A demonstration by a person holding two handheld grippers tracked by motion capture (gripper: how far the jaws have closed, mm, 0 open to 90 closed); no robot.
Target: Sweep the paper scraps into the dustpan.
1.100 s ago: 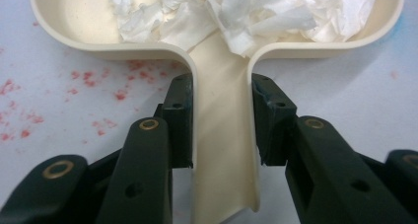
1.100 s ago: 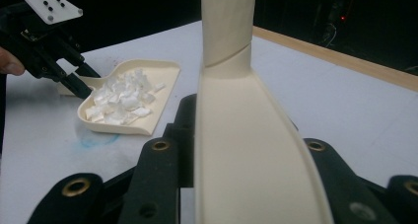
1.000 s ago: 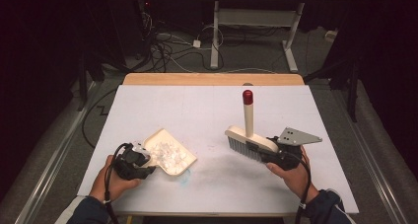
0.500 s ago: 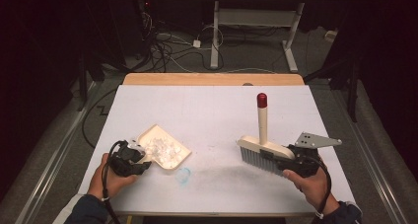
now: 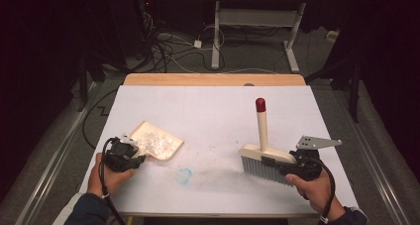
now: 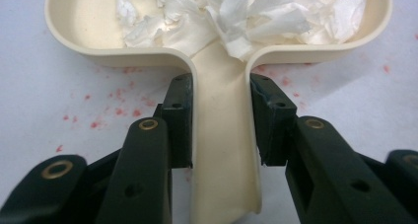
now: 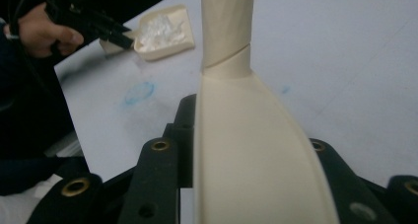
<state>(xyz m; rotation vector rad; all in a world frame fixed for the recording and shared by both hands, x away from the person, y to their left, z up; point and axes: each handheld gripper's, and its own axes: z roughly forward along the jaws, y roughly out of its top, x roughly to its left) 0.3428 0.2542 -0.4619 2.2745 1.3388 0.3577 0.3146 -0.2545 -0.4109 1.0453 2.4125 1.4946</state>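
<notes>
Seemingly sweeping is finishing: left tongs (image 6: pixel 219 130) are clamping the paper-filled dustpan (image 5: pixel 157 143) near the worktop's left edge, right tongs (image 7: pixel 246 150) are gripping the brush (image 5: pixel 265 158).

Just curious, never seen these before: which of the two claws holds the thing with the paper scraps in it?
The left claw, clamping the cream plastic dustpan by its handle; the right claw holds the brush.
</notes>
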